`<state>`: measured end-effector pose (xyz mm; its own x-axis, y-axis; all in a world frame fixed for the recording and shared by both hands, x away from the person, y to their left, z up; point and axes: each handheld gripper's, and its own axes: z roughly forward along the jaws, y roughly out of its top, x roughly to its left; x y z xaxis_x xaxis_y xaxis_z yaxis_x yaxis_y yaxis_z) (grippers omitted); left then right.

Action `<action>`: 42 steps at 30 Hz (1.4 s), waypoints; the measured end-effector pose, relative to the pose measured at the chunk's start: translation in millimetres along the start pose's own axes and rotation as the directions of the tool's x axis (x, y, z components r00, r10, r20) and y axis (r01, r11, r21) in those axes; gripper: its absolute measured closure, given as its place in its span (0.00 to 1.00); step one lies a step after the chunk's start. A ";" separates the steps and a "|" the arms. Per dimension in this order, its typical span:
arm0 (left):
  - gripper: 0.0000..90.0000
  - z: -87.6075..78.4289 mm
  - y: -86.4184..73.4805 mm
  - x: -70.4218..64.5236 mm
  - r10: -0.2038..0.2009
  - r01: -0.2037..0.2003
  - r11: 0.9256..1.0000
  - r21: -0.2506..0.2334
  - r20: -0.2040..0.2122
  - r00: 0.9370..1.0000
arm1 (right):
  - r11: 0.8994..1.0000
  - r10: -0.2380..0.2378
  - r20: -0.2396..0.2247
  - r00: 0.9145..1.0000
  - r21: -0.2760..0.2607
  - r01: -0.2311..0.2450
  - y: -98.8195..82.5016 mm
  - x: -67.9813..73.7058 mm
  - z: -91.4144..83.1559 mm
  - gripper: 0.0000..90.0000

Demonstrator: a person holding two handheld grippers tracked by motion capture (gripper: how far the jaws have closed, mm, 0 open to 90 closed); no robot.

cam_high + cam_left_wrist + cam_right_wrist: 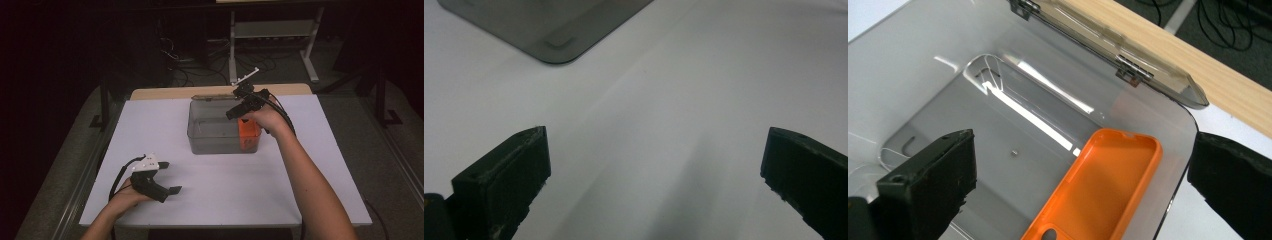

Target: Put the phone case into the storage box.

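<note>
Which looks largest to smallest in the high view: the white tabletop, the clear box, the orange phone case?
1. White tabletop, by far the largest.
2. Clear box, sitting on it.
3. Orange phone case, smallest, leaning inside the box at its right end.

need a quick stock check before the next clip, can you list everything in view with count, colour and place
storage box: one, clear smoky grey, middle of the table toward its far side, hinged lid open at the back
phone case: one, orange, leaning inside the box against its right end wall, hollow side showing
table: one, white top with a wooden strip along the far edge
desk frame: one, white, on the floor behind the table
cables: several, black, on the floor behind the table
left tool: one, black, near left of the table, jaws open, nothing between them
right tool: one, black, above the box's right end, jaws open over the phone case
</note>
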<state>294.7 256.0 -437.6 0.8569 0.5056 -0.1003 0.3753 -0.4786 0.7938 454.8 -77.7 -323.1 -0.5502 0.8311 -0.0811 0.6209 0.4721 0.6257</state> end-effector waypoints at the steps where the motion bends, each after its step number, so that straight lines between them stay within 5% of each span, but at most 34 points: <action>1: 0.00 0.6 0.1 0.2 0.001 -0.001 1.000 0.000 0.001 1.000 | 1.000 0.000 -0.004 1.000 -0.010 0.000 -0.5 0.3 -1.0 0.00; 22: 0.00 -2.2 -1.8 -1.0 -0.005 0.005 1.000 0.004 -0.007 1.000 | 0.992 -0.016 -0.071 0.997 -0.122 0.008 -30.9 -6.9 -17.2 0.00; 42: 0.00 -5.6 -4.6 -0.3 -0.018 0.018 1.000 0.000 -0.019 1.000 | 0.971 -0.047 -0.136 0.990 -0.238 0.013 -65.1 -12.0 -27.8 0.00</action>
<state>290.7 262.1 -437.8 0.8432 0.5276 -0.1029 0.3904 -0.4694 0.7920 405.5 -126.6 -341.3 -0.6495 0.7604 -0.0039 0.4630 0.3996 0.7912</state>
